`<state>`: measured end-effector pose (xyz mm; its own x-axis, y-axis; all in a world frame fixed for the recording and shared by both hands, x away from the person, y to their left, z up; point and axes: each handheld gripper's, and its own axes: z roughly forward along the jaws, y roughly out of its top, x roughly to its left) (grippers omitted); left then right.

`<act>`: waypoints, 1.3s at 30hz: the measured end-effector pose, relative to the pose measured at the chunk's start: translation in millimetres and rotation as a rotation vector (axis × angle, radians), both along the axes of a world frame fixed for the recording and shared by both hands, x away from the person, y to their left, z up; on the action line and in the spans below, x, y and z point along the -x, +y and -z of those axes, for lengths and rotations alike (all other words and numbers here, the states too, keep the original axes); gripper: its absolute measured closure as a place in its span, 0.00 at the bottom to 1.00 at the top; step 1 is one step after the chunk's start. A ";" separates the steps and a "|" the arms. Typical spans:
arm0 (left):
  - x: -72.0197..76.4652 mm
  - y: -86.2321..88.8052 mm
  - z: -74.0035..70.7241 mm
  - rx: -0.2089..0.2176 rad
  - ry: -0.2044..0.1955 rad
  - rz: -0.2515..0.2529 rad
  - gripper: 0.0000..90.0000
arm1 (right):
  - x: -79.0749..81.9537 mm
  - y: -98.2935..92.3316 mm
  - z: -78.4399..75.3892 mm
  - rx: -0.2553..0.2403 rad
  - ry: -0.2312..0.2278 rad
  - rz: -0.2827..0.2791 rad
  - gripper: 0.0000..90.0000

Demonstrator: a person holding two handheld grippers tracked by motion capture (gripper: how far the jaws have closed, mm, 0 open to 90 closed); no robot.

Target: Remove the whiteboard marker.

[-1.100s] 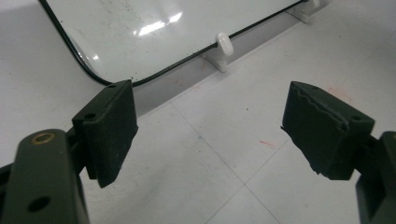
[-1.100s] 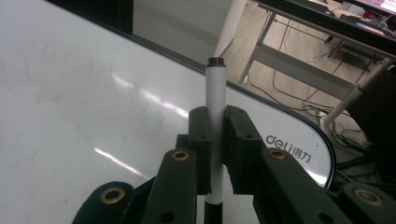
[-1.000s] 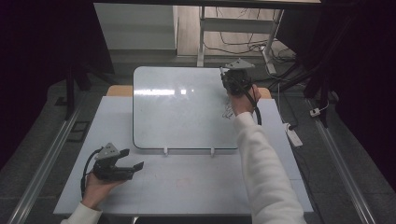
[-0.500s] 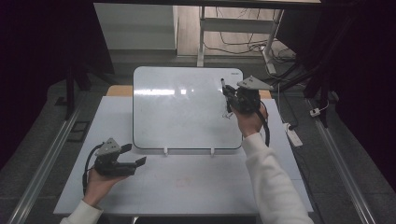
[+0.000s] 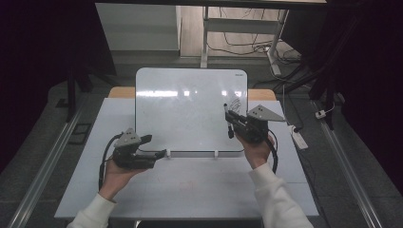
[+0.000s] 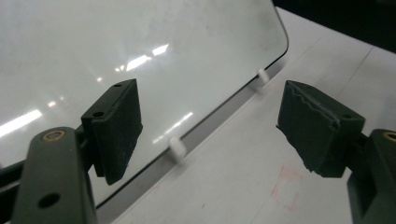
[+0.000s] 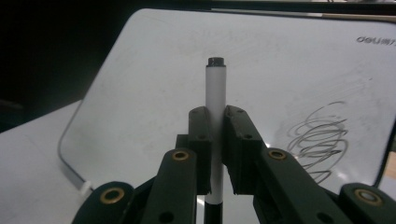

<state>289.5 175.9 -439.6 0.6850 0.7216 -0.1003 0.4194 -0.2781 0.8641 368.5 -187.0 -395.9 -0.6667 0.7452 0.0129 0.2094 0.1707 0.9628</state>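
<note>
Your right gripper (image 5: 230, 121) is clamped tight on the slim white marker pen with the dark end (image 7: 215, 98), its long axis standing up between the jaws, crossways to them, dark end on top in the right gripper view. The pen sits over the right part of the glossy white rounded-corner whiteboard (image 5: 190, 95), and the dark scribble of loops (image 7: 322, 140) lies just to the right of the gripper in that view, up near the board's right edge. So that hand is plainly the nearer one to the marks; any next stroke looks like a short reach sideways, with little board left before the edge. Leftward there's plenty of bare board. Your left gripper (image 5: 154, 153) hangs with jaws spread wide and nothing between them, low at the board's bottom edge by the small white clips (image 6: 176, 150), above the pale grey tabletop (image 5: 199, 185).
</note>
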 end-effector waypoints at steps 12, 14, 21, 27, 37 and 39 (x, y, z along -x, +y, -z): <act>-10.5 -36.9 -8.8 0.012 0.000 0.072 0.26 | 24.8 8.2 16.6 -0.050 0.011 -0.066 0.91; -10.0 -37.5 -7.3 0.006 0.003 0.073 0.26 | 26.8 9.3 18.3 -0.047 0.010 -0.069 0.91; -10.0 -38.0 0.4 0.020 0.026 0.081 0.28 | 30.5 18.9 27.7 -0.058 0.036 -0.092 0.91; -10.4 -49.4 2.1 0.020 0.031 0.123 0.32 | 35.9 37.0 33.1 -0.061 0.043 -0.128 0.91; -21.7 -75.1 2.4 0.026 0.035 0.187 0.45 | 44.1 57.0 40.4 -0.098 0.062 -0.164 0.91; -23.9 -78.5 3.5 0.039 0.041 0.195 0.49 | 46.5 59.7 40.6 -0.107 0.059 -0.168 0.91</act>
<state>313.4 97.5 -443.2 0.8060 0.5709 -0.1563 0.3960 -0.3238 0.8593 321.9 -127.3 -436.5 -0.7773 0.6159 0.1282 0.2427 0.1056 0.9643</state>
